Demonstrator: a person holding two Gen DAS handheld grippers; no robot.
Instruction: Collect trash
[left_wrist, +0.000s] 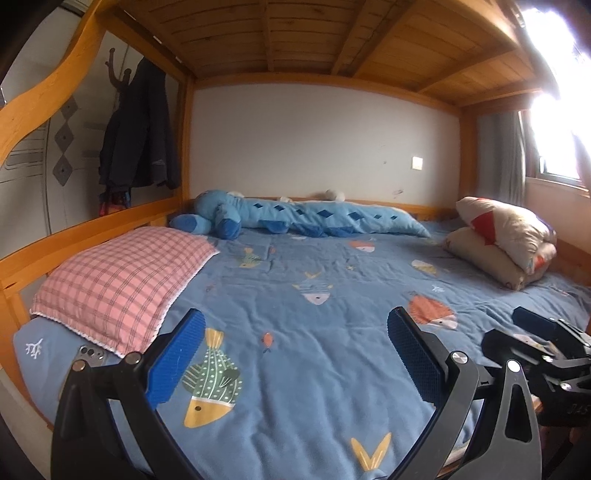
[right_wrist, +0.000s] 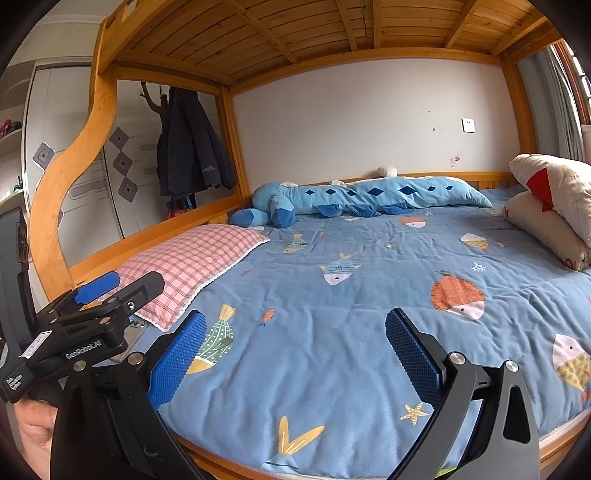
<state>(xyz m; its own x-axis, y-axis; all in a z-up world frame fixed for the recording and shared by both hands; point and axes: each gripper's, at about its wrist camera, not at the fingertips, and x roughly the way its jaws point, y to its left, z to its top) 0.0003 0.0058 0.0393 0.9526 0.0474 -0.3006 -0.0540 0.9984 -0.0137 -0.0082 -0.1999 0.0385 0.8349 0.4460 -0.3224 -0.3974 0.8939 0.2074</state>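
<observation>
Left tongs (left_wrist: 295, 354) and right tongs (right_wrist: 293, 350) both gape empty over the bed (right_wrist: 369, 295). No trash visible; maybe hidden by the pillow (left_wrist: 122, 284). Collection apparently not started, all still left.

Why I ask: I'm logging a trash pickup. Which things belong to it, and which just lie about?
Job: left gripper, right gripper, both open; no trash visible.
Lying about: checked pillow, phone at its edge, blue plush, folded quilt, dark coat, bedspread.
</observation>
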